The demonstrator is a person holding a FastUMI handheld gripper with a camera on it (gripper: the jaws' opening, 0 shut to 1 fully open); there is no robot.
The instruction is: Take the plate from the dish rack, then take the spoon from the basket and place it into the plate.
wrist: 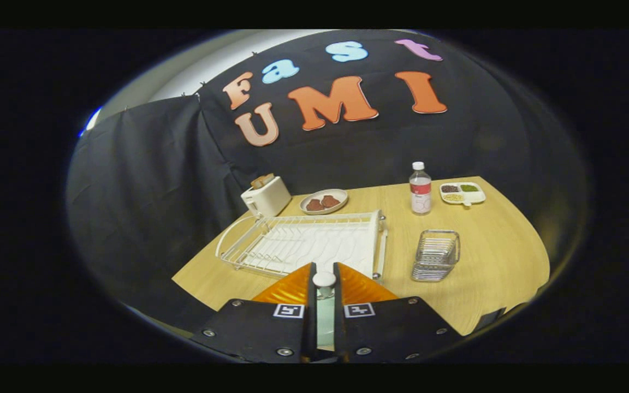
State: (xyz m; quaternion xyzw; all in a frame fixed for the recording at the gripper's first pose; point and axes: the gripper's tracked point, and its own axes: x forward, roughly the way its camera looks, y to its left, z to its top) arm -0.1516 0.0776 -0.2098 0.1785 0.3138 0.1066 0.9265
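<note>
My gripper (324, 266) hovers above the table's near edge, its fingers drawn close together on a white spoon (324, 280). The spoon's rounded end pokes up in the narrow gap. A pale strip runs down the gap beneath it; I cannot tell whether it is the spoon's handle or a plate below. Just beyond the fingertips lies the white wire dish rack (230, 240), with no plate standing in it. To the right of the rack stands the clear wire basket (435, 255), which looks empty.
Behind the rack are a white toaster (265, 197) holding bread and a small plate (342, 194) with brown pieces. A water bottle (420, 188) and a divided snack dish (462, 192) stand at the back right. The wooden table (500, 256) meets black cloth walls.
</note>
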